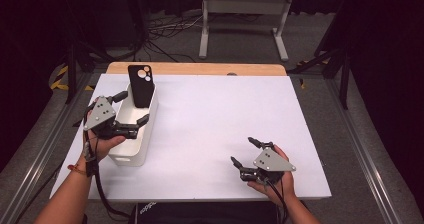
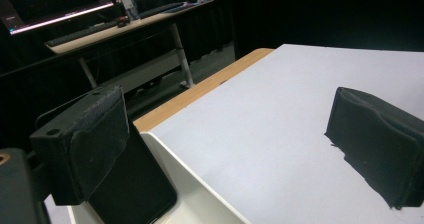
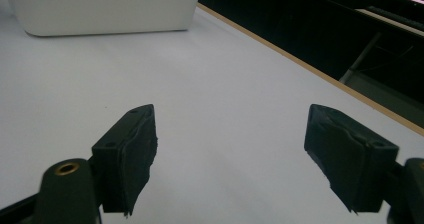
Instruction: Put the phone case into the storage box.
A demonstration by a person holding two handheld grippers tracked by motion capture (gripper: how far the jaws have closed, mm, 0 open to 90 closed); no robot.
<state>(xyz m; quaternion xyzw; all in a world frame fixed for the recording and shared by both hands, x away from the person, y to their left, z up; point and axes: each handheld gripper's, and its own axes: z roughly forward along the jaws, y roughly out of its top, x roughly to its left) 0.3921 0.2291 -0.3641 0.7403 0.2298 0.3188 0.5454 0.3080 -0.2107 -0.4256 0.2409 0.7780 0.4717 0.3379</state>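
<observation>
My left gripper (image 1: 131, 109) sits over the white bin (image 1: 131, 154) at the table's (image 1: 225, 114) left side, jaws wide, straddling the bin's rim. My right gripper (image 1: 246, 152) hovers low near the front right edge, jaws wide, nothing between them. A black phone (image 1: 140, 85) stands upright in the bin's far end. The left gripper view puts the phone (image 2: 132, 189) just behind one pad (image 2: 95, 139); the high view cannot resolve contact.

Black phone (image 1: 140, 85) in white bin (image 1: 131, 149), white table (image 1: 220, 119) with tan wood edge.
</observation>
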